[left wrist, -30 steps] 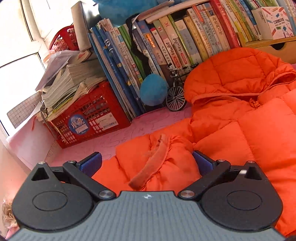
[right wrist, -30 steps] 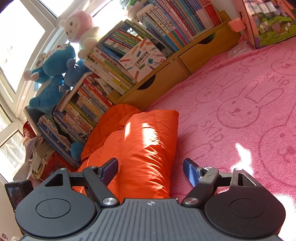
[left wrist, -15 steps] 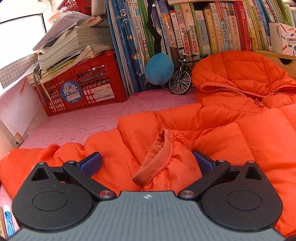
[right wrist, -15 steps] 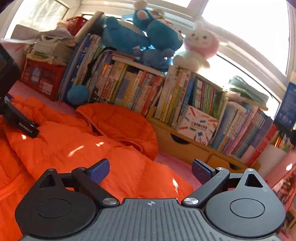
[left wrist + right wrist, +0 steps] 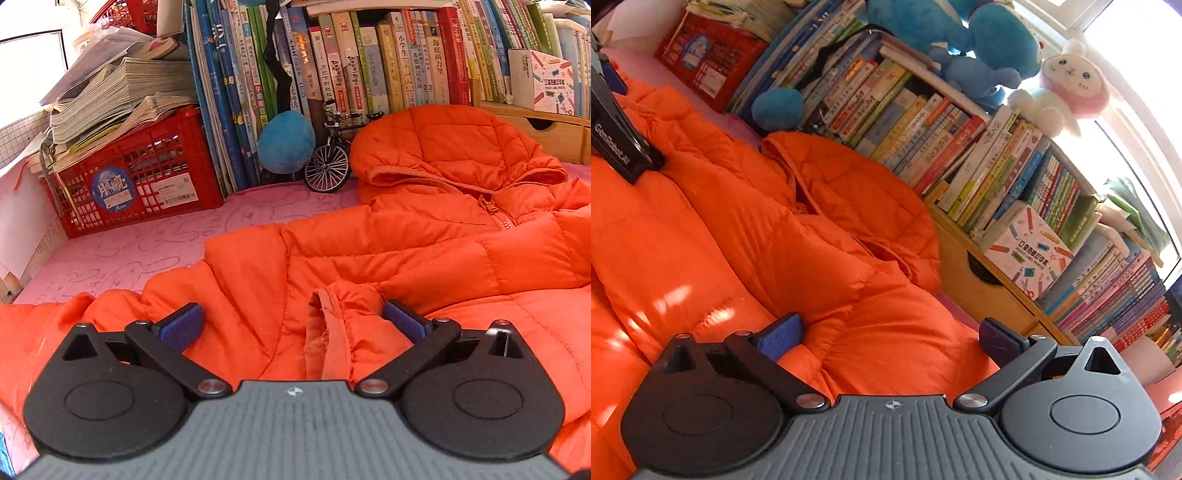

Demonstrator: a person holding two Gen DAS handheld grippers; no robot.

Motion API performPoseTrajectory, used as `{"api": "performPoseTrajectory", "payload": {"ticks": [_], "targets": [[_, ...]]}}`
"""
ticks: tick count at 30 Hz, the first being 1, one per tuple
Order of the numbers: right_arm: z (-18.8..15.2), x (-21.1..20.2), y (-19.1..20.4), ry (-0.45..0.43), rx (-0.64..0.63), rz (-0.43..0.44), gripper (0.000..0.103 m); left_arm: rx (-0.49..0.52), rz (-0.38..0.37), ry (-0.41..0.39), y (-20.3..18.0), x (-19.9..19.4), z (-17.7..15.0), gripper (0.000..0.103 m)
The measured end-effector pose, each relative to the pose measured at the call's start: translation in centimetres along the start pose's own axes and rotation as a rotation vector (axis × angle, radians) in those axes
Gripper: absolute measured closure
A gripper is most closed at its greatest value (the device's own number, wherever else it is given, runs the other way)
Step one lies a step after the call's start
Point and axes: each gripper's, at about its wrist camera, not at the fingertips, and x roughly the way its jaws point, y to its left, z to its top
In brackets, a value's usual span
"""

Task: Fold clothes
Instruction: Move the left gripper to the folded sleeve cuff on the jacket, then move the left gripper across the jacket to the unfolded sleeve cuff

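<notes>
An orange puffer jacket [image 5: 424, 236] lies spread on the pink bunny-print cover [image 5: 155, 236], its hood [image 5: 454, 147] towards the books. My left gripper [image 5: 291, 321] hovers low over a sleeve, jaws wide, with the frayed cuff [image 5: 332, 332] lying loose between the pads. In the right wrist view the jacket [image 5: 746, 221] fills the left half. My right gripper [image 5: 890, 336] sits at its near right edge, jaws opening, puffy fabric under and between them but not pinched. The left tool's black body [image 5: 617, 144] rests over the jacket at far left.
A red crate [image 5: 136, 177] stacked with papers stands at the back left. A row of books [image 5: 369, 62], a blue plush ball [image 5: 286, 142] and a small model bicycle [image 5: 328, 162] line the back. Wooden drawers [image 5: 982, 280] carry more books and plush toys [image 5: 1067, 81].
The left view has tipped down, showing more jacket and cover at the near left. The right gripper rolled strongly, swung across the jacket, and its jaws widened.
</notes>
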Motion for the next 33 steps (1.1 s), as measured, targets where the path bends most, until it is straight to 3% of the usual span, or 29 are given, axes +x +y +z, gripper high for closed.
{"api": "performPoseTrajectory", "payload": {"ticks": [4,10,20,23,26,29,33], "targets": [[-2.7,0.4,-3.0,0.058,0.086,0.009,0.001,0.046,0.012,-0.013,-0.8,-0.1,0.0,0.0],[-5.7,-0.1,-6.1,0.116,0.171,-0.003,0.001,0.025,-0.001,-0.002,-0.4,0.2,0.0,0.0],[-8.8,-2.8,-9.1,0.25,0.14,-0.113,0.002,0.029,-0.018,0.005,-0.3,0.3,0.1,0.0],[-7.5,-4.4,-9.0,0.191,0.102,-0.153,0.003,0.025,-0.021,0.007,-0.2,0.2,0.1,0.0],[-4.4,-5.4,-8.3,0.075,0.121,-0.117,0.001,0.03,-0.016,0.004,-0.3,0.1,0.1,0.0],[-0.5,-4.6,-6.1,-0.019,0.161,-0.033,0.0,0.028,-0.015,0.004,-0.4,0.1,0.1,0.0],[4.4,-1.5,-3.0,-0.037,0.328,0.145,0.0,0.016,-0.001,0.006,-0.2,0.2,0.1,0.0]]}}
